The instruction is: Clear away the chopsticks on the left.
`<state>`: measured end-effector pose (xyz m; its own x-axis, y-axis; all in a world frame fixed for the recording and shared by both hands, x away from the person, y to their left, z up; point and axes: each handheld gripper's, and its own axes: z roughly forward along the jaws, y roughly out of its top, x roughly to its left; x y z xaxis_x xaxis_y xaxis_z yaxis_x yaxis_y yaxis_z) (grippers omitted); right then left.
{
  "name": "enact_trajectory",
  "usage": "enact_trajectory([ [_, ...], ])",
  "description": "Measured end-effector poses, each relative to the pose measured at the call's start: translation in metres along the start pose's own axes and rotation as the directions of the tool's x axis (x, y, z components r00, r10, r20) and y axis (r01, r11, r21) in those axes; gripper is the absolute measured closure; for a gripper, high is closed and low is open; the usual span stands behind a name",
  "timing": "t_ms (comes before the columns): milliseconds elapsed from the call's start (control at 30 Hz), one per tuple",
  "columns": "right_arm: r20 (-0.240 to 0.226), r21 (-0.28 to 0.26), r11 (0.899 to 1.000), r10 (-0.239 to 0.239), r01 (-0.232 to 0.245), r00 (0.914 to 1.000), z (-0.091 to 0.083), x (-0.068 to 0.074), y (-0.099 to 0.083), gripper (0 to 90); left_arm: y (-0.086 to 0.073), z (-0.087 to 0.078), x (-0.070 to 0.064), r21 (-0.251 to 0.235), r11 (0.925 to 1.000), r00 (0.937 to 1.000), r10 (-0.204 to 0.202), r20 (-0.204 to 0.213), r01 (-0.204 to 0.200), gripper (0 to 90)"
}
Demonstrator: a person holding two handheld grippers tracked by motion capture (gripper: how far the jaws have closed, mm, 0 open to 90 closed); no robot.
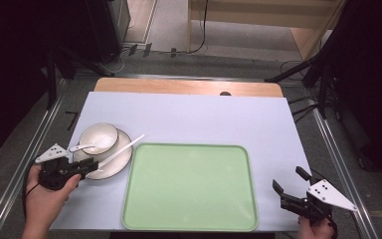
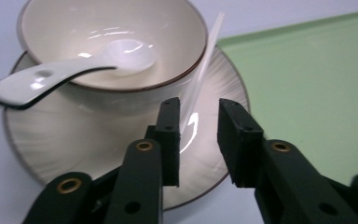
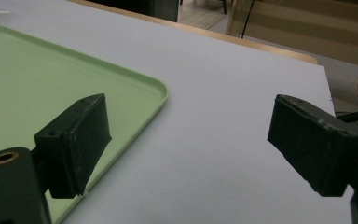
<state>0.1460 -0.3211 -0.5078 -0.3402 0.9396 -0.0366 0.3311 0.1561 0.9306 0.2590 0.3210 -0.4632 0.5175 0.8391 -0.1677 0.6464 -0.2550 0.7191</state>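
A white bowl (image 1: 98, 137) stands on a white plate (image 1: 122, 159) at the table's left, with a white spoon (image 1: 79, 148) resting in it, handle out to the left. A thin white stick (image 1: 127, 147) lies slanted across the plate's right side. My left gripper (image 1: 95, 165) is at the plate's near edge. In the left gripper view it (image 2: 198, 109) is open, jaws either side of the stick's (image 2: 205, 60) lower end, above the plate (image 2: 74, 140). An empty green tray (image 1: 189, 146) lies in the middle. My right gripper (image 1: 287, 179) is open over bare table right of the tray (image 3: 51, 74).
The pale sheet (image 1: 204, 119) covers the table, with a wooden strip (image 1: 189, 87) and a dark hole (image 1: 225, 93) at the far edge. Metal rails (image 1: 40, 134) run along both sides. Black stands (image 1: 323, 69) and cables sit on the floor beyond.
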Motion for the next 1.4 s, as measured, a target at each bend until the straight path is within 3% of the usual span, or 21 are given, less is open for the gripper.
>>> enact_trajectory([
  [100,-0.004,0.001,1.000,-0.004,0.004,1.0000,0.001,0.001,0.000,12.9,-0.002,0.002,0.001,0.022,0.9996,0.9998,0.019,-0.010,-0.019,75.9],
  [233,-0.009,0.007,1.000,-0.008,0.009,0.9999,0.003,0.003,0.001,13.0,-0.002,0.011,-0.003,0.063,0.9946,0.9961,0.084,-0.025,-0.082,77.4],
  [400,-0.008,0.008,1.000,-0.010,0.010,0.9999,0.003,0.001,0.000,12.9,-0.002,0.018,-0.006,0.079,0.9902,0.9915,0.120,-0.050,-0.116,76.3],
  [600,-0.006,0.007,1.000,-0.003,0.003,1.0000,0.001,0.000,0.000,12.9,-0.001,0.019,-0.007,0.078,0.9904,0.9915,0.118,-0.053,-0.114,76.2],
  [900,-0.007,0.008,1.000,-0.002,0.002,1.0000,0.002,0.000,0.000,12.9,0.000,0.030,-0.011,0.111,0.9849,0.9898,0.138,-0.036,-0.133,76.9],
  [1133,-0.009,0.013,1.000,-0.003,0.003,1.0000,0.003,0.001,-0.001,12.9,0.001,0.047,-0.015,0.170,0.9704,0.9835,0.179,-0.029,-0.171,78.3],
  [1300,-0.007,0.015,1.000,0.001,-0.001,1.0000,0.003,0.000,-0.001,12.9,0.000,0.051,-0.016,0.182,0.9665,0.9826,0.186,-0.009,-0.181,82.0],
  [1400,-0.008,0.016,1.000,0.000,0.000,1.0000,0.003,0.000,-0.001,12.9,0.000,0.051,-0.020,0.182,0.9585,0.9751,0.222,0.007,-0.219,85.2],
])
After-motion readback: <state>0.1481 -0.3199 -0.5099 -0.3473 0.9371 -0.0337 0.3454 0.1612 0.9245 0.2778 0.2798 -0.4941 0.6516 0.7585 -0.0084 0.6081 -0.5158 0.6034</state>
